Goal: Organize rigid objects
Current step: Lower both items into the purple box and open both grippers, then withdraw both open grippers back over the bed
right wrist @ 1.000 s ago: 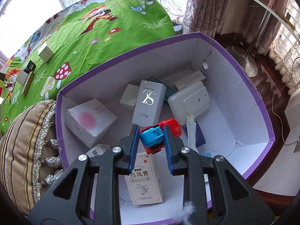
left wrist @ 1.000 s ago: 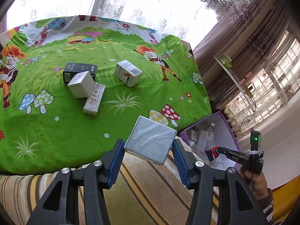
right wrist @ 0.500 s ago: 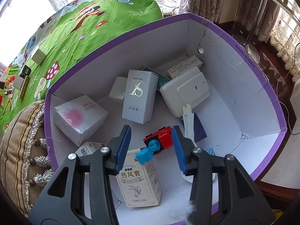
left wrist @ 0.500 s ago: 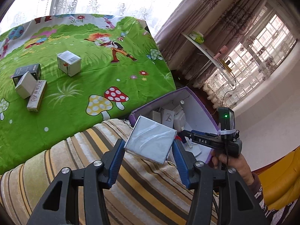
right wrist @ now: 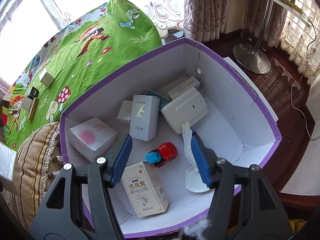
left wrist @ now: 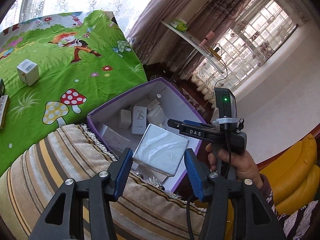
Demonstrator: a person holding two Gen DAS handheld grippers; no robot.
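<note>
We hold a silver box (left wrist: 161, 151) between the pads of our left gripper (left wrist: 158, 172), its jaws easing apart, just above the near rim of the purple bin (left wrist: 128, 98). Our right gripper (right wrist: 161, 157) hangs over the bin with jaws opening and nothing pressed between them; the red and blue toy car (right wrist: 163, 154) lies on the bin floor below. Beyond the bin, a small white box (left wrist: 27, 74) stands on the green cartoon sheet (left wrist: 80, 74).
</note>
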